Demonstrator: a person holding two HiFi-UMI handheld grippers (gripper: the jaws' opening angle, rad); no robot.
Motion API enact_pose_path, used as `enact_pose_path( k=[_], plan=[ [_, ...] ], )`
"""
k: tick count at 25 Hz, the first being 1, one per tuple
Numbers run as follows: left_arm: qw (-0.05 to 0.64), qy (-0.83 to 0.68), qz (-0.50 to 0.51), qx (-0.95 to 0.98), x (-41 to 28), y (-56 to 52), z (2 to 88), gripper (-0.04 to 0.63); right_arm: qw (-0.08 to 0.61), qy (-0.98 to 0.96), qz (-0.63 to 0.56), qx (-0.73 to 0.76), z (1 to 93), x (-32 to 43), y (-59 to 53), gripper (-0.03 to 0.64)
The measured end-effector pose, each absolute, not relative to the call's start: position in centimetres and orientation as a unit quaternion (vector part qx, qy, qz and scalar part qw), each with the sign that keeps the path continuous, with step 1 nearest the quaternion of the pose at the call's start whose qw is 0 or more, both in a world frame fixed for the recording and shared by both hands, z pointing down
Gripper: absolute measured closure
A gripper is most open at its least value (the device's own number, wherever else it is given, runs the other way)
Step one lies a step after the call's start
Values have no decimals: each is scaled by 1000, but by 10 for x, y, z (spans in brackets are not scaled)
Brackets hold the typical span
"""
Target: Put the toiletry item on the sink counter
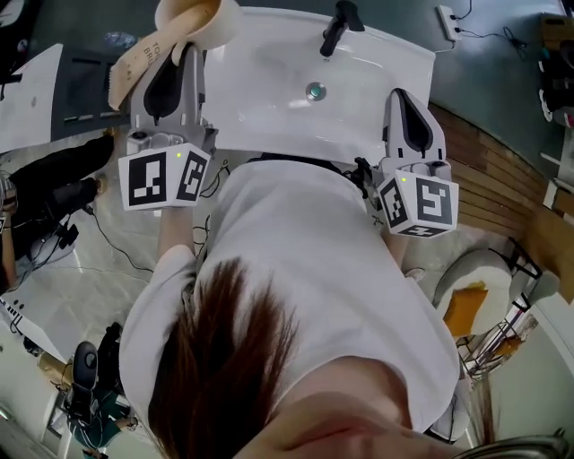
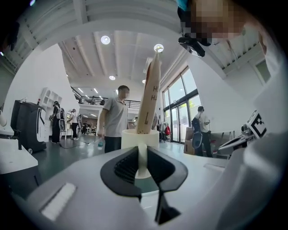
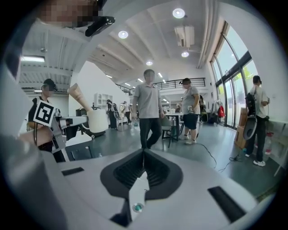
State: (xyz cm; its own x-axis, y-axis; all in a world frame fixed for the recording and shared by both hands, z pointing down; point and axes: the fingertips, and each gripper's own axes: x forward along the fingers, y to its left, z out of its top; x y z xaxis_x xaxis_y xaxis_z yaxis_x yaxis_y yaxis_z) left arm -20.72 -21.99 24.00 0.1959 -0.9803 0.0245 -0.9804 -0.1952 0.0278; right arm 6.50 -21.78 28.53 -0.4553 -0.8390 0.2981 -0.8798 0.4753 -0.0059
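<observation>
A white cup with a beige toiletry tube leaning out of it hangs over the left end of the white sink. My left gripper is shut on the cup's side. In the left gripper view the cup sits just past the jaws, its white wall pinched between them, and the tube stands tall. My right gripper hovers at the sink's right edge, shut on nothing. In the right gripper view its jaws meet; the cup and tube show far left.
A black faucet and the drain lie at the back of the basin. A power strip lies beyond, wooden slats to the right. Several people stand in the hall.
</observation>
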Motion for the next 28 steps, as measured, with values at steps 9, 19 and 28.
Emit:
enact_pose_path(
  k=[9,19,28],
  plan=[
    [2,-621,-12,783,-225,-241,228,546,119,-835,79,531,283,52,-223,606],
    [14,-620,-2,784,-231,-269,255,547,123,-835,82,530,291,39,-233,606],
    [34,-621,2,783,-223,-312,305,548,124,-829,91,537,323,49,-254,606]
  ],
)
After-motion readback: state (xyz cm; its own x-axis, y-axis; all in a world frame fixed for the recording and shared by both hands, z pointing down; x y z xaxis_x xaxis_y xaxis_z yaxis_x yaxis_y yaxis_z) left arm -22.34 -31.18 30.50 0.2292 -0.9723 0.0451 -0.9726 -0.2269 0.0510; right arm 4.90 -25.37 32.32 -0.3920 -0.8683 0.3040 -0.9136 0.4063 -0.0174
